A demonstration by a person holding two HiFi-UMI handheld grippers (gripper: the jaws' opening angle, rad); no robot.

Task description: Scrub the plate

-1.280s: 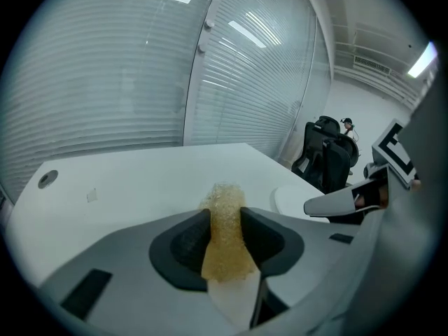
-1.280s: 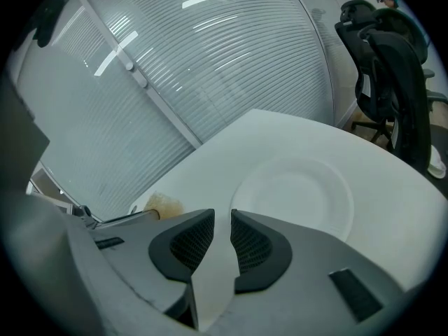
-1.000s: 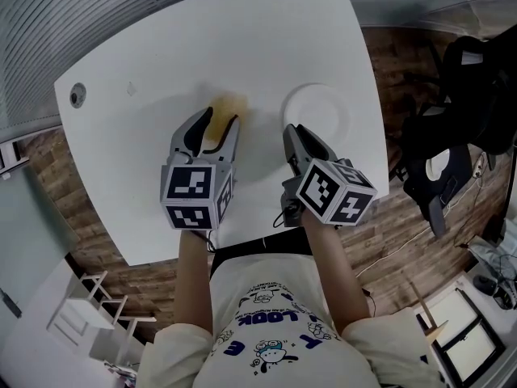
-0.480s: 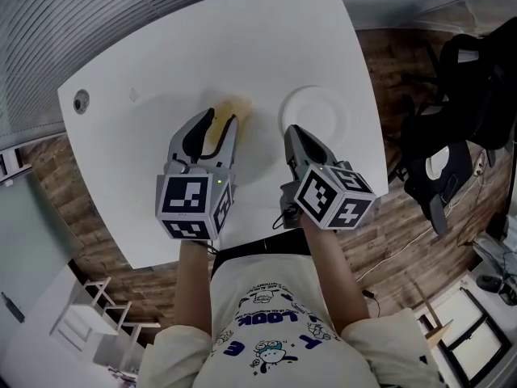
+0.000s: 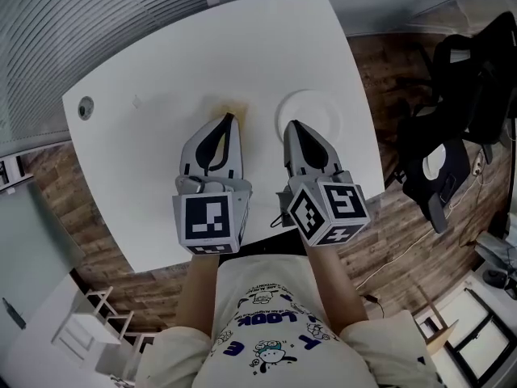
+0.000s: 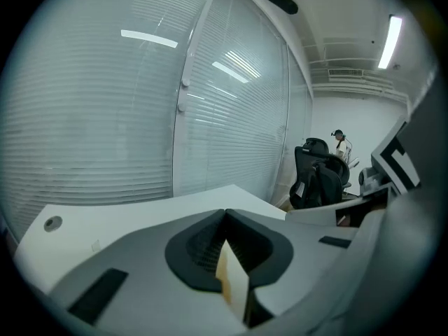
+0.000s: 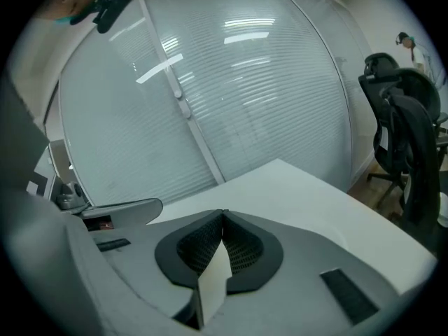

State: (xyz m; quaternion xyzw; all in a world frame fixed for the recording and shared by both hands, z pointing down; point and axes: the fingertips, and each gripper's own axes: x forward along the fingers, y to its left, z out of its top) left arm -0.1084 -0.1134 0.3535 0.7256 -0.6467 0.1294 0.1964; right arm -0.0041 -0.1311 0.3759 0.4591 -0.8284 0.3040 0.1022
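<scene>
A white round plate (image 5: 317,113) lies on the white table (image 5: 242,39), right of the middle. A yellow sponge (image 5: 235,105) lies to its left, partly hidden behind the tips of my left gripper (image 5: 229,120). That gripper is shut, its tips just short of the sponge, and nothing shows in its hold. My right gripper (image 5: 291,126) is shut too, with its tips at the plate's left rim and nothing seen in its hold. In the left gripper view the jaws (image 6: 225,214) meet above the table. The right gripper (image 7: 222,215) looks the same in its own view.
A round hole (image 5: 85,107) sits near the table's left corner. Slatted blinds (image 5: 81,14) run along the far left. A black office chair (image 5: 468,63) stands on the wood floor to the right, and the table's near edge is close to the person's body.
Both grippers' jaws have gone from open to shut. The left gripper has shifted slightly right, toward the sponge. Plate and sponge have not moved.
</scene>
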